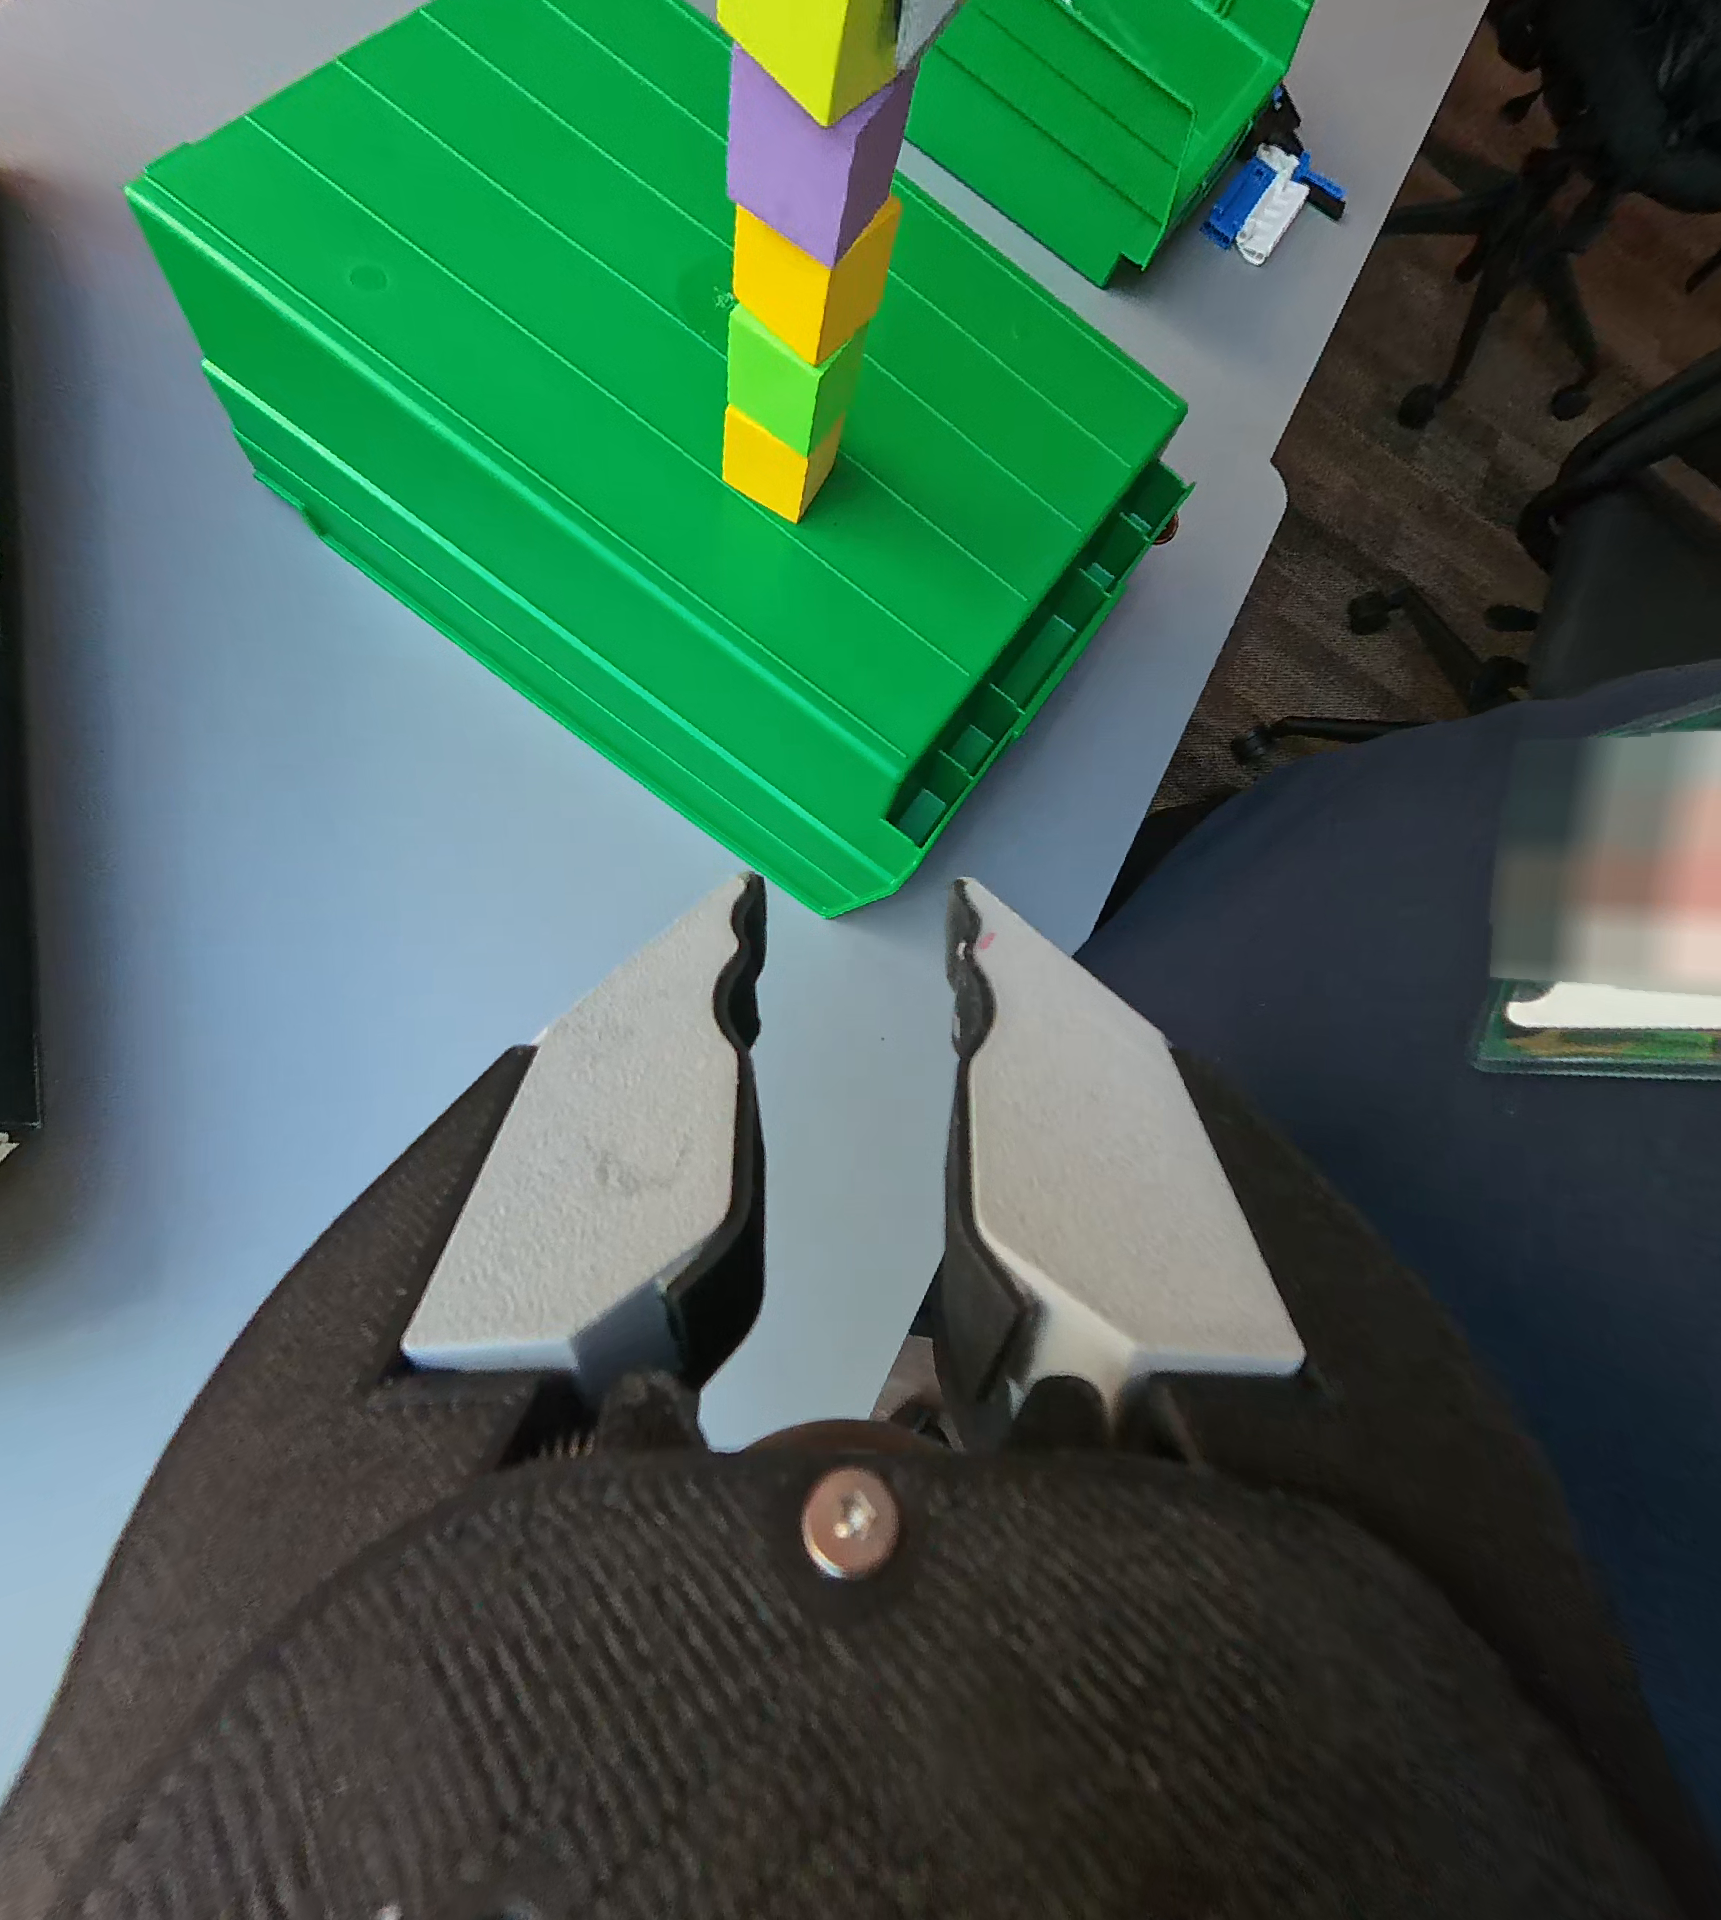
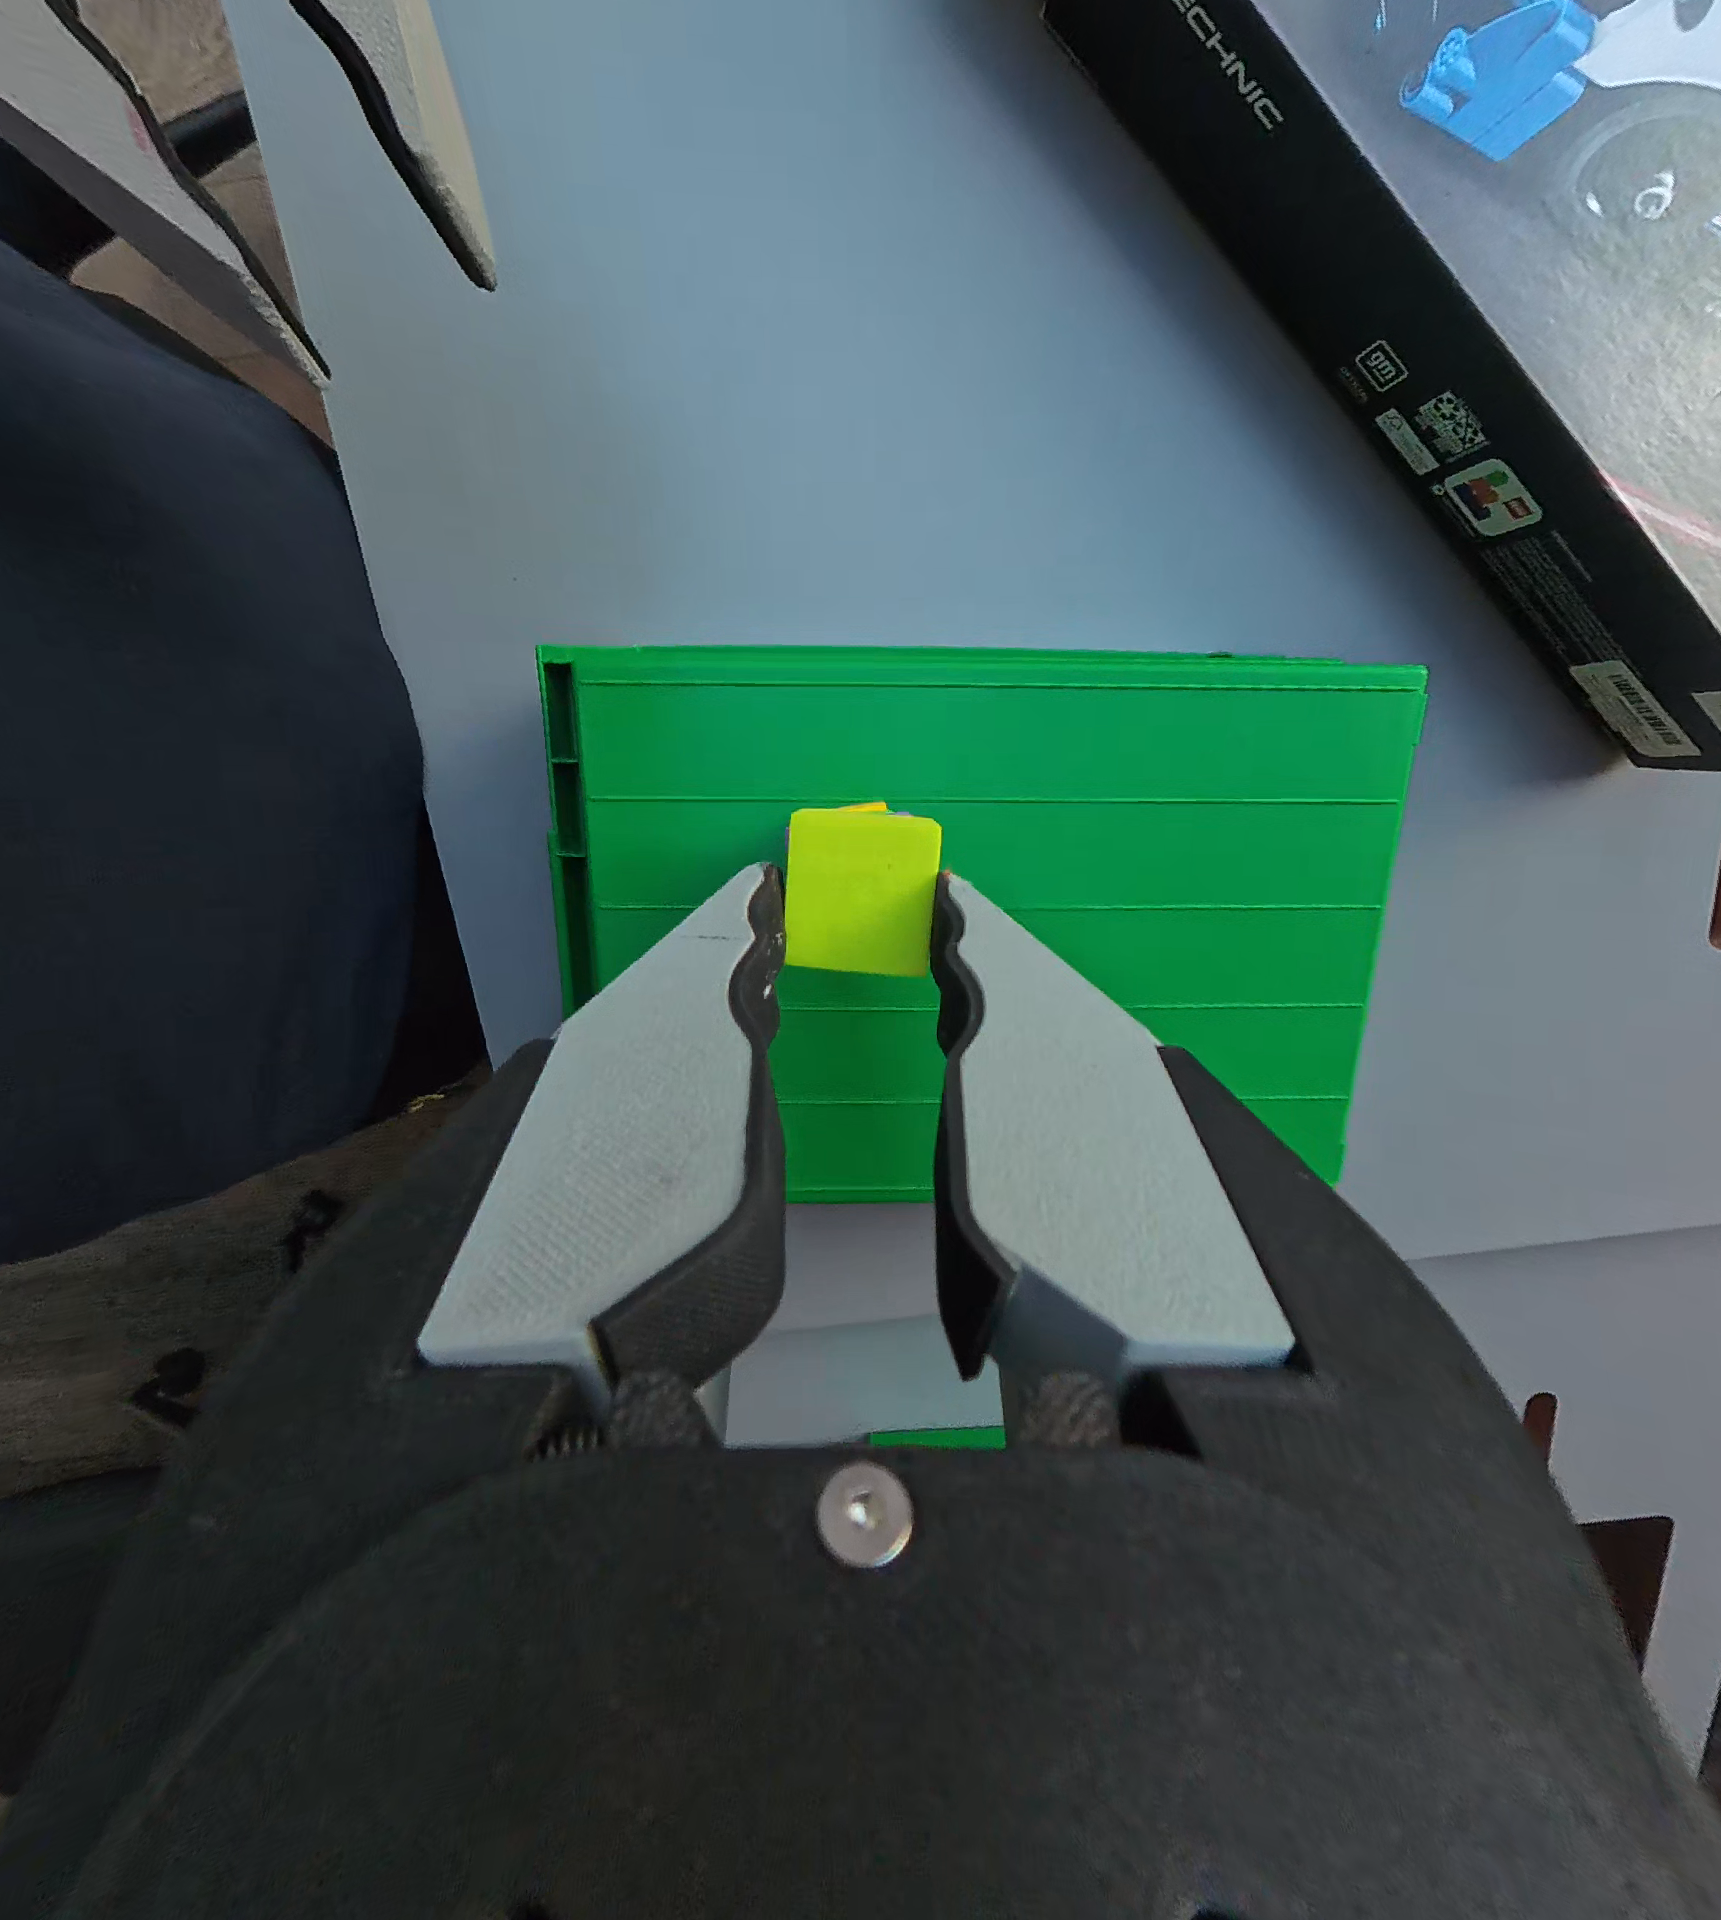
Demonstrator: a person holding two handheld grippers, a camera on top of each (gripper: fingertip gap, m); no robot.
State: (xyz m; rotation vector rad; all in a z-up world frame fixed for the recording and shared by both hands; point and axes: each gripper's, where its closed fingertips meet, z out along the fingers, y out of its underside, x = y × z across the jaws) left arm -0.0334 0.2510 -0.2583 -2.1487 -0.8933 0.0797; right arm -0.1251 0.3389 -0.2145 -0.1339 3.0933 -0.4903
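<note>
We record a column of coloured cubes standing on an upturned green bin (image 1: 565,436). From the base up it reads yellow (image 1: 771,465), green (image 1: 783,369), yellow (image 1: 802,281), purple (image 1: 806,166), and a lime cube (image 2: 861,896) on top. The right tool (image 2: 858,914) is clamped on that lime cube, both pads pressed to its side faces, and comes at it from above. We cannot tell whether the cube already bears on the purple one beneath.

The left tool (image 1: 856,914) hangs over bare counter (image 1: 295,727), just short of the bin's near corner. Its fingers stand apart with nothing between them.

Risks, in our judgement:
- The column is tall, narrow and not flush. The cubes sit slightly twisted against one another, so any sideways drag from the right tool could topple it.
- If the pads part unevenly, one of them could pull the lime cube off centre.
- The bin's ribbed top offers an uneven seat, so a knock to the bin would carry into the column.
- The left tool is close to the bin corner and a drift forward could nudge it.

A second green bin (image 1: 1095,114) lies beyond the first, with a small blue and white brick model (image 1: 1251,203) beside it.

A dark toy box (image 2: 1521,343) lies on the counter and carries printed lettering, logos, a code square and a car picture. We do not transcribe its writing. A badge (image 1: 1656,894) hangs at the person's dark garment.
</note>
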